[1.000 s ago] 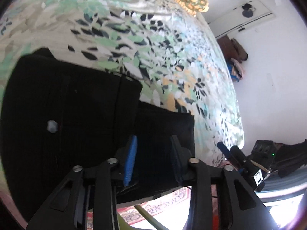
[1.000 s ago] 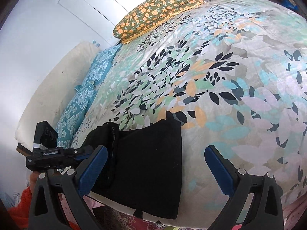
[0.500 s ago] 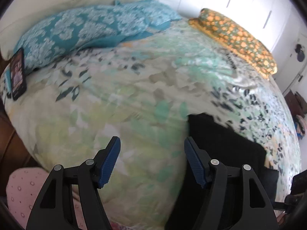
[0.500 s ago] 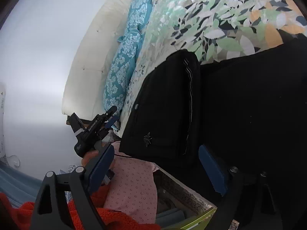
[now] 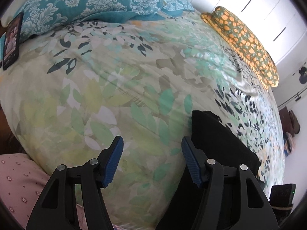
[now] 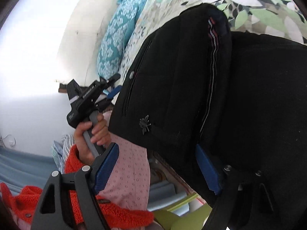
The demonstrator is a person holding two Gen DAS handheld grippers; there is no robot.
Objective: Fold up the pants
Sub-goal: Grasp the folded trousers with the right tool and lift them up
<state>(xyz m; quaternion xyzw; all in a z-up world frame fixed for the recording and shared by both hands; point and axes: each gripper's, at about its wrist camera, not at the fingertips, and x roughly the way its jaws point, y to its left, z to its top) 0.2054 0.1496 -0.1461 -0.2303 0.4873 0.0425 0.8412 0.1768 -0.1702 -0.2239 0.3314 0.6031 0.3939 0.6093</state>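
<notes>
Right gripper (image 6: pixel 156 169) has its jaws apart and just been narrowing, hanging at the near edge of the folded black pants (image 6: pixel 220 95), not pinching them. Beside the pants, a hand (image 6: pixel 92 132) grips the left gripper (image 5: pixel 151 160), jaws apart over the leafy bedspread (image 5: pixel 115 88). Its lettering is unreadable.

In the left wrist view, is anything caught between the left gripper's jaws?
No: the left gripper stands open with only the leaf-print bedspread showing through the gap, and the black pants lie off to its right.
</notes>
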